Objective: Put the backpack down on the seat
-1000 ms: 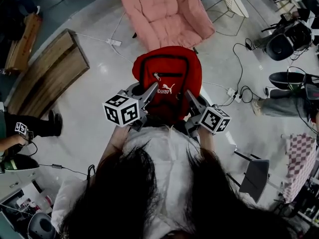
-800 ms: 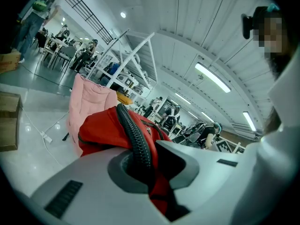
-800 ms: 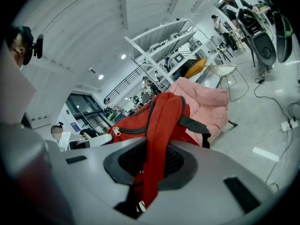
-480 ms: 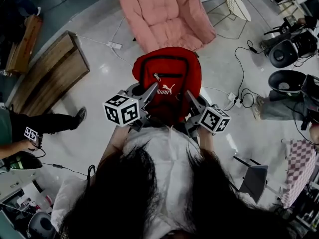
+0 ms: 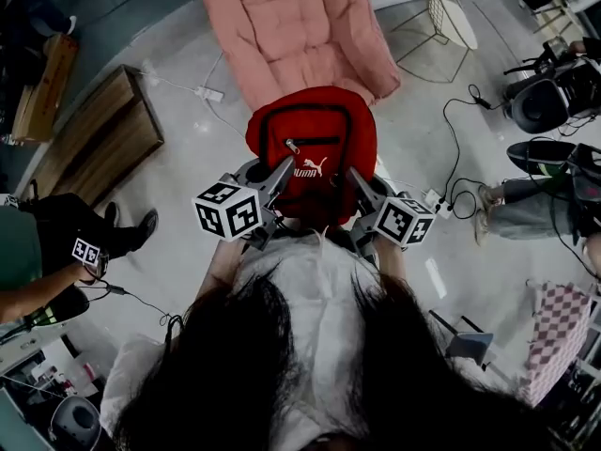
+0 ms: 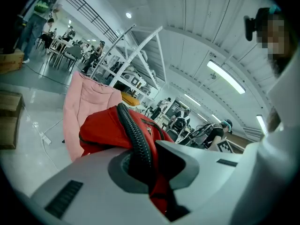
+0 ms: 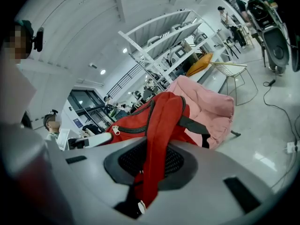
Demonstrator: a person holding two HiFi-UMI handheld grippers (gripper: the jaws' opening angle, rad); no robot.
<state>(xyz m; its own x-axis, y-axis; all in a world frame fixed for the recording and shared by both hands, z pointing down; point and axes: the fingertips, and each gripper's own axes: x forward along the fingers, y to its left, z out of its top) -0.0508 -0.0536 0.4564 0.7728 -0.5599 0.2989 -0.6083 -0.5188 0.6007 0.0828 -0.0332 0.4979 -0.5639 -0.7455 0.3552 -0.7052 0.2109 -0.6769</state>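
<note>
A red backpack (image 5: 315, 148) with black zips hangs in the air in front of me, held from both sides. My left gripper (image 5: 281, 174) is shut on its black-zipped edge (image 6: 136, 135). On the other side, my right gripper (image 5: 355, 182) is shut on a red strap (image 7: 157, 135) that runs down between its jaws. The seat, a pink padded lounge chair (image 5: 291, 26), stands just beyond the backpack on the floor; the bag's top edge overlaps the chair's near end in the head view. The pink chair (image 7: 206, 102) also shows behind the bag in the right gripper view.
A wooden bench (image 5: 94, 144) lies to the left. Further left, at the frame's edge, stands a person in dark trousers (image 5: 47, 242). A power strip (image 5: 208, 94) and cables (image 5: 451, 172) lie on the floor. A wire-frame chair (image 5: 451, 17) and black stools (image 5: 540, 106) are at the right.
The pink chair has drawn nearer, and the backpack now reaches its near end. Both grips are unchanged. The person at the left has shifted position.
</note>
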